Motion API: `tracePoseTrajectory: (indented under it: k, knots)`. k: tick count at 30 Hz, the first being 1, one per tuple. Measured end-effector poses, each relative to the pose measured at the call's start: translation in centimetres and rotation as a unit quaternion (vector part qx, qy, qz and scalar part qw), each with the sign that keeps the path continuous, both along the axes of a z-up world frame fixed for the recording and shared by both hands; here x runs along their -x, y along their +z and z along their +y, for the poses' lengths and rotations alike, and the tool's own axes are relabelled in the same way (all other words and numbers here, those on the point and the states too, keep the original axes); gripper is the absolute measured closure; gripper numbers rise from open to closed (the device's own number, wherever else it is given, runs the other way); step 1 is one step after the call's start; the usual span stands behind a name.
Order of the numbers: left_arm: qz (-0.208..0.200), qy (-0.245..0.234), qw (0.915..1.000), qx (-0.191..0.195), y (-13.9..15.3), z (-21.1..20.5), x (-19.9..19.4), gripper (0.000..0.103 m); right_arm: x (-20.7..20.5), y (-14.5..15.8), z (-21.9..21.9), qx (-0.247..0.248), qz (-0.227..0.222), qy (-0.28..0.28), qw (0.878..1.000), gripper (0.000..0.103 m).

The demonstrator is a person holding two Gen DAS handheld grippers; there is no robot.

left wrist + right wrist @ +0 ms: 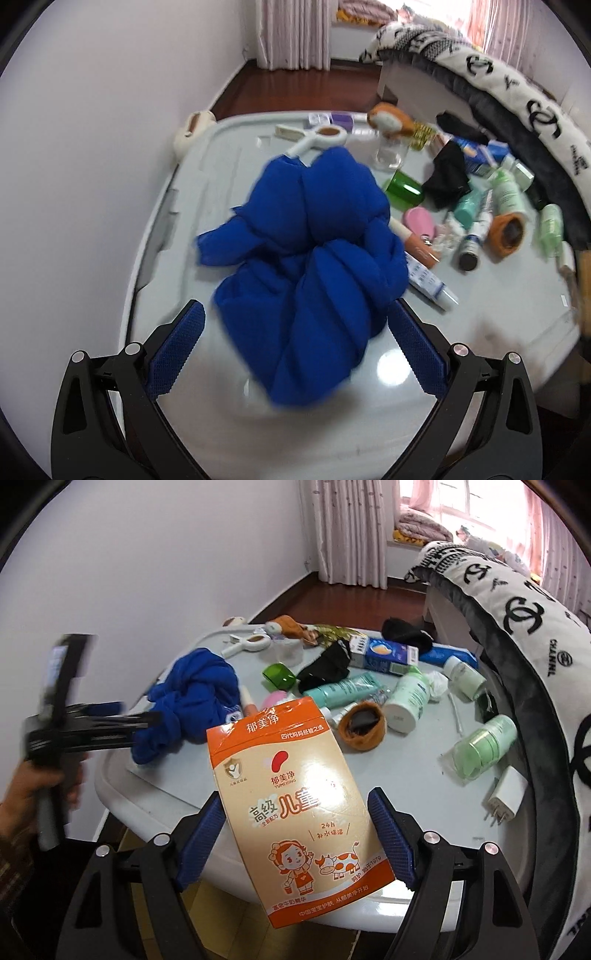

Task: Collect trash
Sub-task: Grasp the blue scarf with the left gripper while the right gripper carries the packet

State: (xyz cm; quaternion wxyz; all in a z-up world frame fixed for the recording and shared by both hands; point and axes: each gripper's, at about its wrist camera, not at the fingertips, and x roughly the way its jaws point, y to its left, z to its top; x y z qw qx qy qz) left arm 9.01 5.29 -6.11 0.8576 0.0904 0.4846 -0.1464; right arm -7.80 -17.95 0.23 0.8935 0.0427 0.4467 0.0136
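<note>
An orange and cream carton point(295, 808) with a cartoon girl and cow sits tilted between the fingers of my right gripper point(295, 834), which is shut on it above the near edge of the grey table point(406, 794). My left gripper point(295, 350) is open, its blue pads either side of a knotted blue cloth point(310, 251) that lies on the table. In the right wrist view the left gripper point(122, 720) is blurred at the left, next to the blue cloth point(192, 701).
Several bottles and tubes lie on the table: a green cap point(279, 675), a teal tube point(343, 692), a white-green bottle point(408, 698), a blue box point(384, 653), black cloth point(325, 668), an orange sock point(364, 725), a white charger point(506, 799). A patterned blanket point(524, 616) borders the right side.
</note>
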Motion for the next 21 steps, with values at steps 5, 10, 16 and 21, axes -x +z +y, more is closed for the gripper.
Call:
tracePoseTrajectory:
  k: [5,10,16,21]
  knots:
    - [0.009,-0.022,0.9997,0.01,-3.0,-1.0,-1.5,0.048,0.1,0.1,-0.1,0.005,-0.002,0.001,1.0,0.026]
    - [0.008,-0.025,0.9995,0.019,-3.0,-0.5,-0.9,0.085,0.4,0.8,-0.2,0.0,-0.013,0.003,1.0,0.026]
    - [-0.028,-0.05,0.9983,0.012,-0.1,-0.4,1.0,0.091,0.7,1.5,-0.3,-0.001,-0.026,0.001,1.0,0.026]
    - [-0.045,-0.061,0.9971,0.008,2.5,-0.1,2.9,0.091,0.9,1.9,-0.4,0.0,-0.032,-0.002,0.999,0.026]
